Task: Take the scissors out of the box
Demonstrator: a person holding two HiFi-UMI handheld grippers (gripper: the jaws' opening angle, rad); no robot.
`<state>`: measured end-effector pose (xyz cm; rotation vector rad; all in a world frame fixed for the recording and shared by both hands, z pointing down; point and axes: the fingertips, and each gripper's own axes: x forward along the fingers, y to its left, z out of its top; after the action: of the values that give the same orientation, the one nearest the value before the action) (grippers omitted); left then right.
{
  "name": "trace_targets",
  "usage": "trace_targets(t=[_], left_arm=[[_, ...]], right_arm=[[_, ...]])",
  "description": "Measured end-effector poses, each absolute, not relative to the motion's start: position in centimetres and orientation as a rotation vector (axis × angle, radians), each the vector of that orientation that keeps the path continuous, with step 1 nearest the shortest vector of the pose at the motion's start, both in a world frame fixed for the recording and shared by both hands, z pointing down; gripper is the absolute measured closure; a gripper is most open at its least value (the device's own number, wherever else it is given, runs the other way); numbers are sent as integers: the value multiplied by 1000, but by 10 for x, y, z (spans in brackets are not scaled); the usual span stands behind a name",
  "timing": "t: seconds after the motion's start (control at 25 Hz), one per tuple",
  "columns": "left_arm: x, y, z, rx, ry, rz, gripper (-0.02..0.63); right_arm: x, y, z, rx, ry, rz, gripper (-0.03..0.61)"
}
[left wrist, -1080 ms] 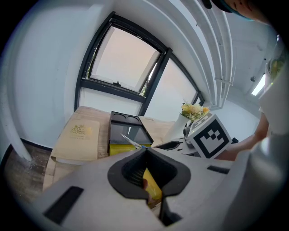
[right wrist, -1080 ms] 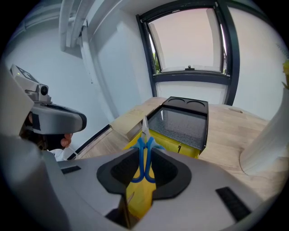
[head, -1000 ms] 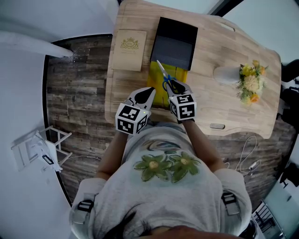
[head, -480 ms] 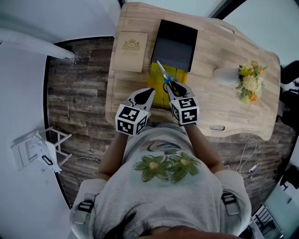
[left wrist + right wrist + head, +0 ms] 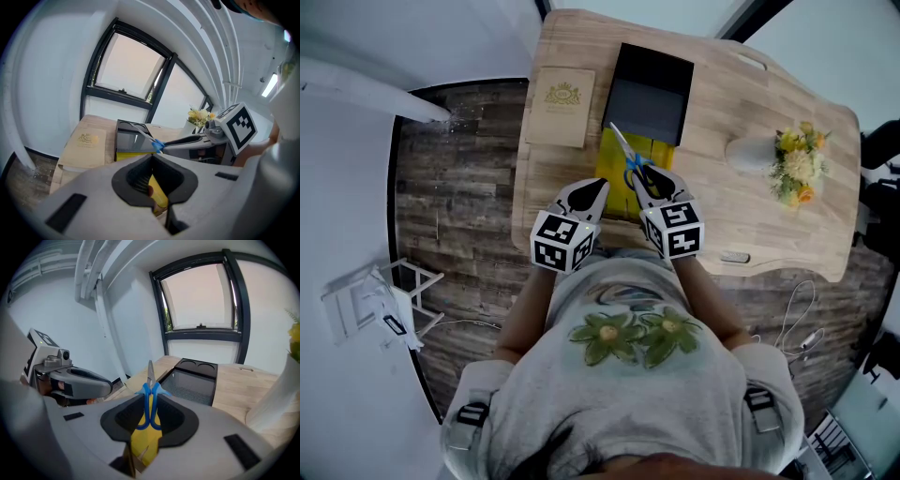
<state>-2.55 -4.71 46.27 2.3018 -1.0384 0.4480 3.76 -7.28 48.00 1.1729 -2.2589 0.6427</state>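
Clamping slim blue-handled scissors, your right gripper hovers near the matte black box. Your left gripper is closed.

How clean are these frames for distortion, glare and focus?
Head view: even daylight, table sharp, frame edges bent. Left gripper view: heavy fisheye, window washed out, yellow box in left hand-held gripper soft. Right gripper view: same fisheye, bright window, scissors in right hand-held gripper sharp.

The worktop is pale, matt wood with visible grain. The scissors have bright metal blades and smooth blue plastic handles. The box looks matt black; the flat card beside it is tan paperboard.
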Motion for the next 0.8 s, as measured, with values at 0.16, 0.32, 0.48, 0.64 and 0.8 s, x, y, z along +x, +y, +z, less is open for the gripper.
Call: trace_targets(t=[0.16, 0.32, 0.48, 0.64, 0.8], left_arm=[[-26, -46, 461, 2303, -1043, 446, 607], [-27, -46, 461, 2304, -1047, 445, 607], [-28, -46, 459, 2304, -1048, 442, 607], [-28, -46, 458, 2304, -1050, 440, 607], [-28, -44, 458, 2305, -1052, 441, 607]], right_arm=[[36, -72, 467, 1172, -2289, 623, 492], [35, -72, 460, 1168, -2307, 592, 492], [34, -70, 452, 1160, -2321, 557, 492], [34, -67, 443, 1152, -2340, 514, 492], [33, -64, 436, 1145, -2365, 502, 492]])
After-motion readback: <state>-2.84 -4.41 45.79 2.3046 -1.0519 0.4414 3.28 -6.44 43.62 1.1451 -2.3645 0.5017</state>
